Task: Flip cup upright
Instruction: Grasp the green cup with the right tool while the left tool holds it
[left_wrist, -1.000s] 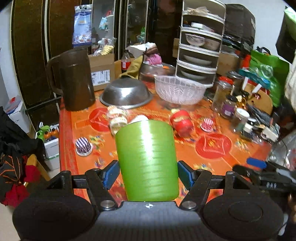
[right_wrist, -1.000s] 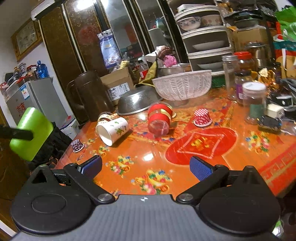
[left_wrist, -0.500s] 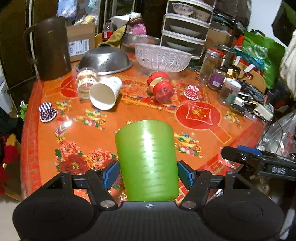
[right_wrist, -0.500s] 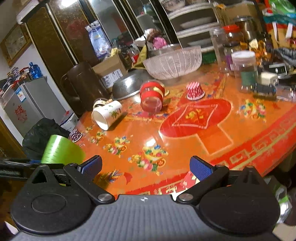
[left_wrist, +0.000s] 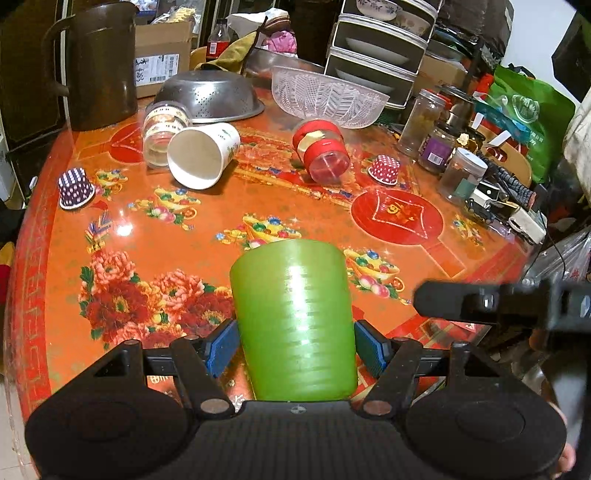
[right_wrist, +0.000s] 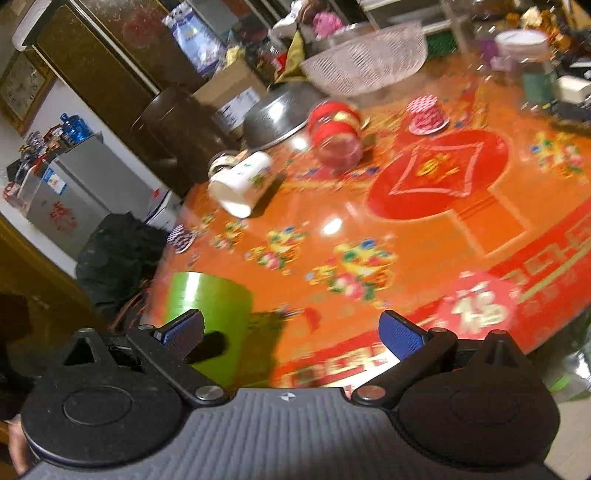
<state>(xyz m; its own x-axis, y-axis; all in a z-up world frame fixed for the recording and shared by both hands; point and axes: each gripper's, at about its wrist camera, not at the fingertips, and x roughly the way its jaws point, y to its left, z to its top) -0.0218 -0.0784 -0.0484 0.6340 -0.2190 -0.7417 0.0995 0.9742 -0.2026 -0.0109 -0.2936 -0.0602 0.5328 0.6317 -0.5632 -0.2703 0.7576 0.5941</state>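
Green cup (left_wrist: 293, 321) sits pinched between my left tongs (left_wrist: 295, 349), over the near edge of the orange table (left_wrist: 221, 218). From my right tongs (right_wrist: 291, 330), spread wide, the cup (right_wrist: 214, 314) shows near left.

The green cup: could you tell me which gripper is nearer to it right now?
Left. The left gripper is shut on the green cup; the right gripper is open beside it, not touching.

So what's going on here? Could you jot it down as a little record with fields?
held: green cup, mouth facing away from the camera
holder: left gripper, shut on the cup
other tool: right gripper, open, empty
below: orange floral table
lying on side: white paper cup, red jar
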